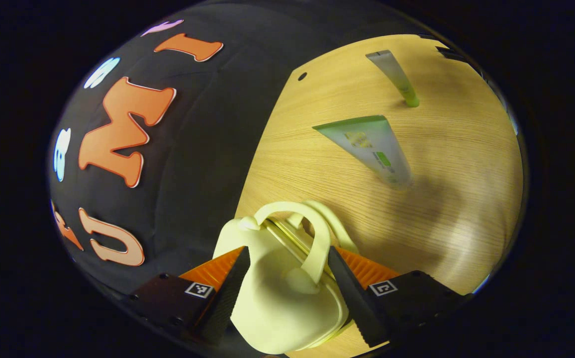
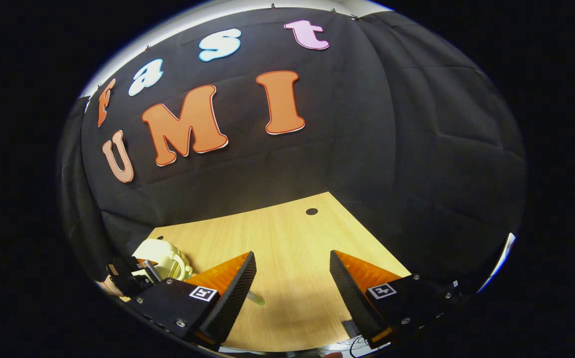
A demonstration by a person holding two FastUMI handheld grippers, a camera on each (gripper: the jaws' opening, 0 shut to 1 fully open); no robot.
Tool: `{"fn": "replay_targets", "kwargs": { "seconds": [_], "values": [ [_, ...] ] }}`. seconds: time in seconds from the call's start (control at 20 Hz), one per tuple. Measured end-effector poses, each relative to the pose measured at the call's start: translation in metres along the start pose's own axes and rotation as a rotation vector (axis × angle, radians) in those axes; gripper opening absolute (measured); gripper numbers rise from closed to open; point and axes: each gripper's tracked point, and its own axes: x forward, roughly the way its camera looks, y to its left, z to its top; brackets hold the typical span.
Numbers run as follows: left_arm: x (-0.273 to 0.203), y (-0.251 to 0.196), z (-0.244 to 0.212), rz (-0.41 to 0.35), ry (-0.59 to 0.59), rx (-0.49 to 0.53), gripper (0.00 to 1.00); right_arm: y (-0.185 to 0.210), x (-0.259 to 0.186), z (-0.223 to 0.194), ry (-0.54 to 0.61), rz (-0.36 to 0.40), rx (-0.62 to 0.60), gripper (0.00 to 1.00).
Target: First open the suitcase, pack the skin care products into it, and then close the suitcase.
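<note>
A small pale yellow suitcase (image 1: 277,293) lies closed on the wooden table (image 1: 466,149), its looped handles (image 1: 317,233) pointing away from me. My left gripper (image 1: 287,261) stands open and straddles it, one finger beside each flank. Beyond it lie a broad white-and-green tube (image 1: 372,146) and a thin tube with a green cap (image 1: 397,77). In the right gripper view, my right gripper (image 2: 292,268) is open over bare table with nothing between its fingers. The suitcase (image 2: 163,258) sits far to its left with the other gripper (image 2: 128,278) on it. A pale tube tip (image 2: 256,299) peeks out by the right gripper's left finger.
The black cloth wall runs close behind the table edge in both views. A small round hole (image 1: 302,76) marks the tabletop near that edge, and the hole (image 2: 311,211) is also ahead of the right gripper. Bare wood (image 2: 292,238) lies between suitcase and right gripper.
</note>
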Motion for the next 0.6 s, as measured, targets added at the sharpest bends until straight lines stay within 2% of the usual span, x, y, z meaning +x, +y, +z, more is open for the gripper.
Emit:
{"fn": "replay_targets", "kwargs": {
  "seconds": [0.1, 0.2, 0.25, 0.3, 0.4, 0.55, 0.6],
  "values": [
    [0.012, 0.0, -0.001, -0.002, 0.032, 0.019, 0.97, -0.002, 0.002, 0.0, 0.009, 0.009, 0.023, 0.94],
    [0.022, -0.005, -0.001, -0.013, 0.061, 0.041, 0.91, -0.005, 0.005, 0.001, 0.012, 0.01, 0.035, 0.94],
    [0.027, -0.012, 0.002, -0.051, 0.071, 0.059, 0.85, -0.008, 0.007, 0.002, 0.012, 0.01, 0.033, 0.94],
    [0.036, -0.027, -0.003, -0.109, 0.1, 0.053, 0.64, -0.01, 0.008, 0.002, 0.013, 0.01, 0.026, 0.95],
    [0.025, -0.036, -0.002, -0.134, 0.156, 0.025, 0.23, -0.015, 0.011, 0.003, 0.017, 0.01, 0.01, 0.94],
    [0.031, -0.03, 0.001, -0.146, 0.195, -0.029, 0.13, -0.015, 0.016, 0.007, 0.025, 0.034, -0.006, 0.95],
    [0.03, -0.028, 0.001, -0.145, 0.203, -0.066, 0.13, -0.013, 0.018, 0.007, 0.03, 0.05, -0.008, 0.95]
  ]
}}
